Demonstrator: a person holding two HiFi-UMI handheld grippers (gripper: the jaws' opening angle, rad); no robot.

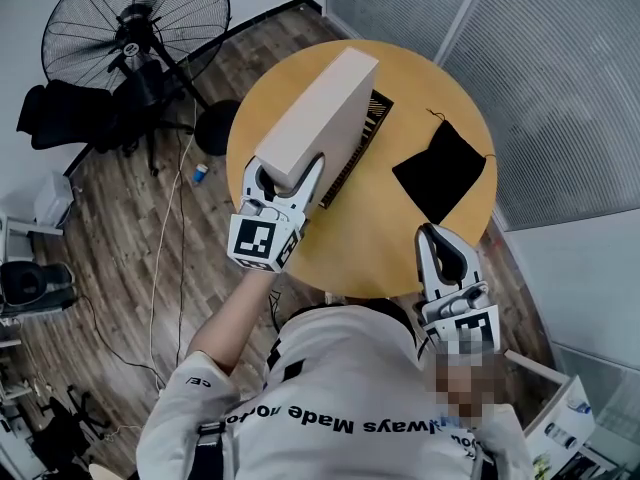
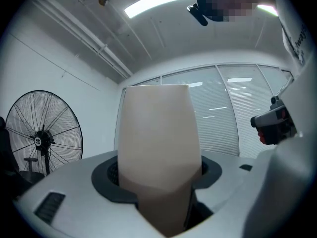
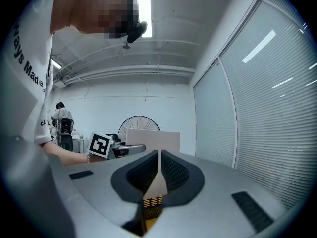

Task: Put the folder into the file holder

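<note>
Round table (image 1: 400, 258) over a wood floor.

Head view: the left gripper (image 1: 288, 175) has its fingers spread wide and clamped on the near end of the folder (image 1: 320, 118). The folder's long axis runs straight away from the fingers, parallel to the holder (image 1: 364, 136) just beside its right edge. The right gripper (image 1: 432, 233) is well apart.

Left gripper view: the folder fills the finger gap.

Right gripper view: fingers together, empty; the folder lies ahead-left.

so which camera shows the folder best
The head view: the whole folder shows, tilted above the table, one end in the left gripper. The left gripper view shows only its near end between the jaws; the right gripper view, one face from afar.
</note>
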